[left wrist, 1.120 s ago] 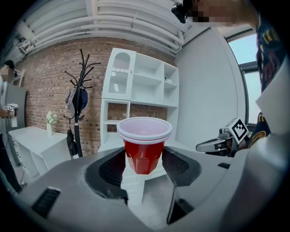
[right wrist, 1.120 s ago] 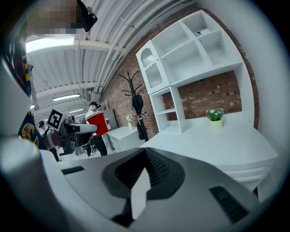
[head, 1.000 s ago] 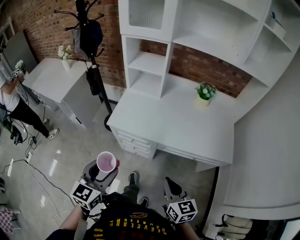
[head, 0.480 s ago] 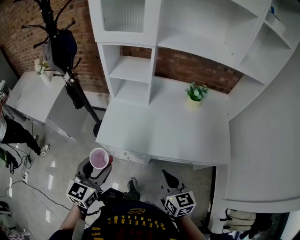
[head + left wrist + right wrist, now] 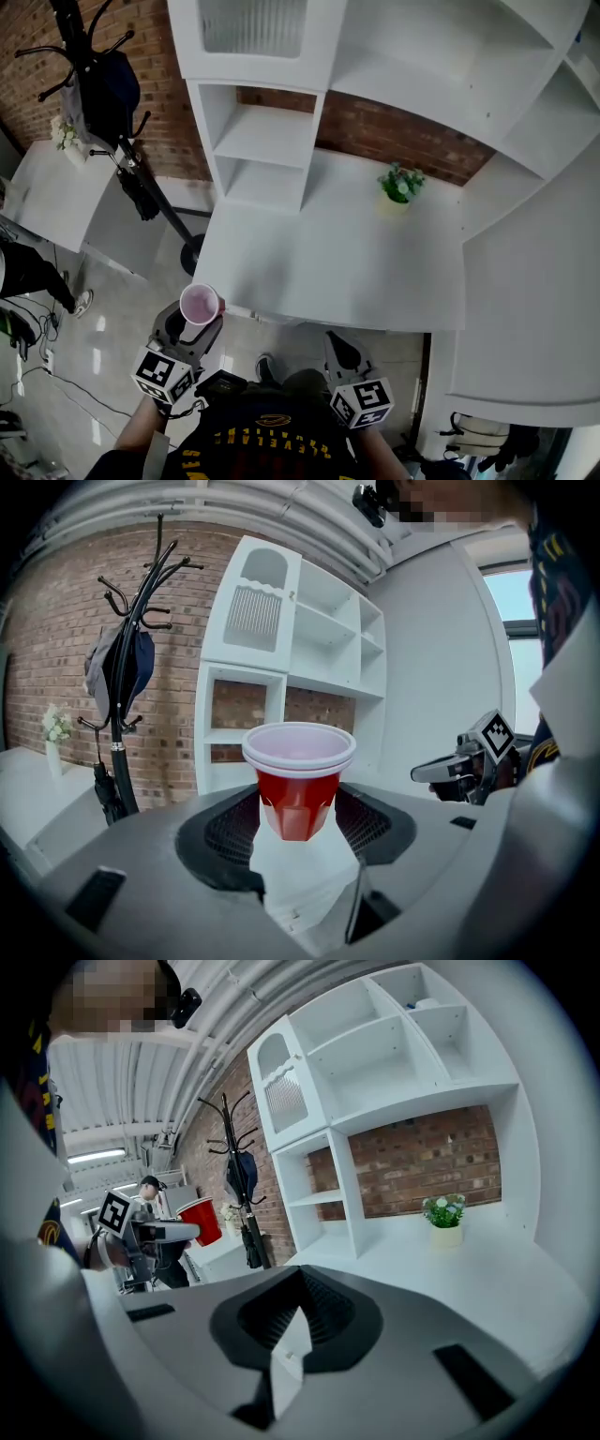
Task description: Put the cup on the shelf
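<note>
A red plastic cup [image 5: 199,304] with a white inside stands upright between the jaws of my left gripper [image 5: 190,325], which is shut on its lower body. In the left gripper view the cup [image 5: 298,782] fills the centre, with the white shelf unit [image 5: 281,667] behind it. The cup hangs just off the front left corner of the white desk [image 5: 328,267]. My right gripper [image 5: 341,352] is low at the desk's front edge, its jaws together and nothing in them. The shelf unit [image 5: 267,141] stands at the desk's back left with bare compartments.
A small potted plant [image 5: 397,185] sits at the back of the desk. A black coat rack [image 5: 108,89] with a dark bag stands left of the shelf. A low white side table [image 5: 42,187] carries flowers. A person [image 5: 33,272] stands at far left, cables lie on the floor.
The desk and shelf have drawn nearer in the head view. The cup, still held by the left gripper, has come up to the desk's front left corner.
</note>
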`<state>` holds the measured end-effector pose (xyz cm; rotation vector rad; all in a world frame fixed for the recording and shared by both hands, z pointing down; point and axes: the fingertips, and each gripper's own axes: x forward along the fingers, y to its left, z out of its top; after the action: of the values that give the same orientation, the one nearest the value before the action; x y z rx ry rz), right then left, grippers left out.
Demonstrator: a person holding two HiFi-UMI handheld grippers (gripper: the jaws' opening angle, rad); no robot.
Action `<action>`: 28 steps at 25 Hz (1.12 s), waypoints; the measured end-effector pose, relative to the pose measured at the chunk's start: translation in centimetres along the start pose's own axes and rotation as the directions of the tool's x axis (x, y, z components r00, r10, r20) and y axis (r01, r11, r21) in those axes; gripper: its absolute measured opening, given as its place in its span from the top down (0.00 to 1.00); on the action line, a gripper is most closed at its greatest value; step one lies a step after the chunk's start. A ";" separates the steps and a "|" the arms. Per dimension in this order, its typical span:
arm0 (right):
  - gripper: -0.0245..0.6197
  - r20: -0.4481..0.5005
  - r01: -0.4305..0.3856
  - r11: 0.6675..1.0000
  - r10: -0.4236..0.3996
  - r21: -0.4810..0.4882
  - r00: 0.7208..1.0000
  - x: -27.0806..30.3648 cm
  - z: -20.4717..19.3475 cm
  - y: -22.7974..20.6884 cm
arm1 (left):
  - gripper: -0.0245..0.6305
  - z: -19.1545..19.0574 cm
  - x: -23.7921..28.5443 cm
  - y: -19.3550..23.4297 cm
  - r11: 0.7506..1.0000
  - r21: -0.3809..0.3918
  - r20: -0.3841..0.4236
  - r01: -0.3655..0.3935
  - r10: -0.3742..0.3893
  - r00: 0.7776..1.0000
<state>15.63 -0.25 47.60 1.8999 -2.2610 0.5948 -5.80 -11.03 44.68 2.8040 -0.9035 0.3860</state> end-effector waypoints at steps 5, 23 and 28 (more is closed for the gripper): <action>0.97 -0.012 -0.005 1.000 0.005 -0.001 1.000 2.6 0.8 -0.6 | 0.57 -0.5 2.5 2.3 1.000 0.006 -0.019 0.006 -0.006 1.000; 0.97 -0.033 -0.073 0.996 0.071 -0.045 0.997 10.7 4.6 -8.0 | 0.57 -1.1 11.0 14.3 0.983 0.130 -0.085 -0.128 0.140 0.987; 0.97 -0.050 -0.095 0.994 0.092 -0.050 0.994 12.6 5.0 -9.3 | 0.57 -0.5 15.6 14.7 0.987 0.125 -0.077 -0.103 0.113 0.991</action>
<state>22.90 -14.85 49.38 1.7456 -2.3224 0.5803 -2.34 -31.23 50.95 2.8293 -1.0495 0.5879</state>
